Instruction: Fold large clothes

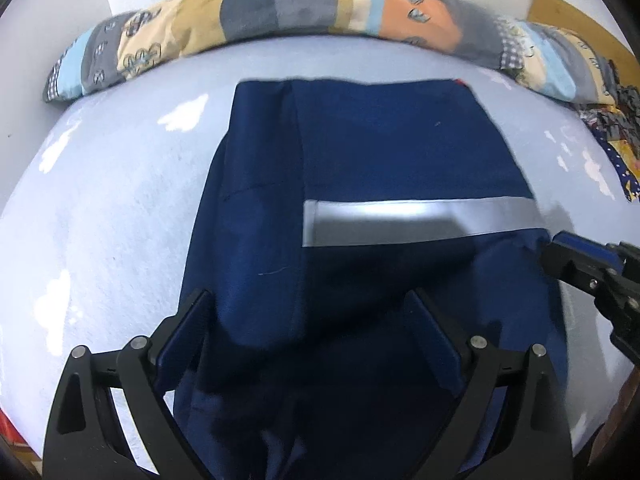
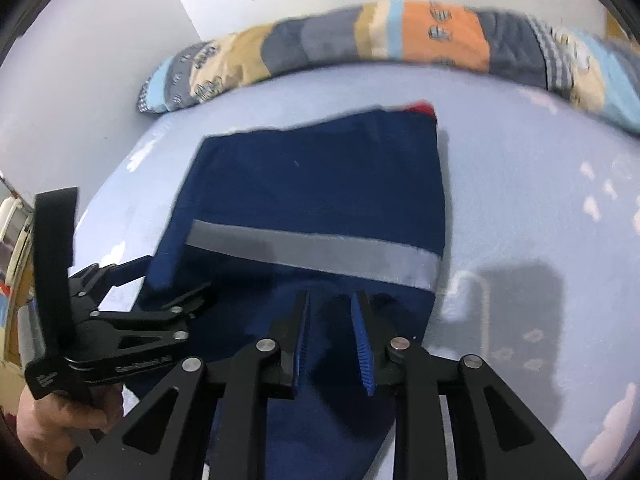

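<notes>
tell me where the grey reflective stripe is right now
The grey reflective stripe runs across the navy garment on the pale blue bed sheet, just beyond the right gripper.

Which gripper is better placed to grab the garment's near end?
Probably left: the left gripper stands wide open over the garment; the right gripper is barely open near its right edge.

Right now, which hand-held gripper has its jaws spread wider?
The left hand-held gripper: its jaws stand wide apart over the navy garment. The right hand-held gripper shows only a narrow gap, nothing pinched.
</notes>
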Available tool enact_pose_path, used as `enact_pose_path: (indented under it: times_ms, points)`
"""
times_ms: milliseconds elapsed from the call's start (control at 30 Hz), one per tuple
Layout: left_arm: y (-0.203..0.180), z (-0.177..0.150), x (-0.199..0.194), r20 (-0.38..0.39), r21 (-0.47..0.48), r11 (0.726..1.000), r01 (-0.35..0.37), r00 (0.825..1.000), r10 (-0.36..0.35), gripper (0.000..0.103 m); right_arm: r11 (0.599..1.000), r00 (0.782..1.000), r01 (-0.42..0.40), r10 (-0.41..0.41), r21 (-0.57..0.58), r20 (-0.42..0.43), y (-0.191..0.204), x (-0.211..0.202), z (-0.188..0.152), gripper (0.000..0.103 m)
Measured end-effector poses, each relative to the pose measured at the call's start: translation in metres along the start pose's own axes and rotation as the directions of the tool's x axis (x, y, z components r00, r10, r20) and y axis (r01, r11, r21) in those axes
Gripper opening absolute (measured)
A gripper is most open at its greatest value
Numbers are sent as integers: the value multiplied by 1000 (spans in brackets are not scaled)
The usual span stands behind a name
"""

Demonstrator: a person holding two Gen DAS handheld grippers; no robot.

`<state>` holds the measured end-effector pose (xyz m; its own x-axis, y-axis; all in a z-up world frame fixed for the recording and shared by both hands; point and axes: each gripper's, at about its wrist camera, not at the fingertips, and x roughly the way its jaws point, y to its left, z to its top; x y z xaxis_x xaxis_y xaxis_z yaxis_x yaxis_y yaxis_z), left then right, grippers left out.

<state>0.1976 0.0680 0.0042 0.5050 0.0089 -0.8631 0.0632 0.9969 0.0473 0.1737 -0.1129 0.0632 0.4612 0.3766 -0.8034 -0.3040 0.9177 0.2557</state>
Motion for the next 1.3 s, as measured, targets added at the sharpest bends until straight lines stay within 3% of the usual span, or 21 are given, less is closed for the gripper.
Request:
enact_pose_path:
  times_ms: [133, 433, 667, 800, 867, 1033, 1133, 1300]
  points:
    - [-1, -12, -22, 66, 29, 1000, 0, 998, -2, 97, 998, 999, 21, -19, -66, 39, 17, -22, -10, 25]
    - [5, -22, -35, 79, 20, 1000, -2, 997, 0, 97, 999, 999, -2, 3, -35, 33, 16, -45, -29, 26]
    - [10, -32, -30, 16, 21, 1000, -20, 1000, 19, 97, 999, 997, -49, 48, -11, -58, 23, -34, -57, 27]
    - [13, -42, -7, -89, 22, 1000, -22, 996, 24, 97, 999, 991, -18, 13, -35, -135, 26, -13, -68, 30]
    - [16, -43, -4, -94, 9, 1000, -13, 995, 14, 97, 999, 989, -25, 22, -20, -145, 23, -8, -70, 30]
    - [24, -32, -18, -53, -32, 999, 36, 998, -37, 97, 995, 992, -93, 96, 32, -87, 11, -21, -56, 33]
    - [30, -25, -27, -20, -51, 998, 45, 999, -46, 97, 993, 996, -79, 81, 82, -26, -4, -30, -50, 42]
    - [24, -22, -18, -43, -22, 999, 33, 999, -34, 97, 994, 998, -53, 57, 94, -38, -6, -22, -48, 42]
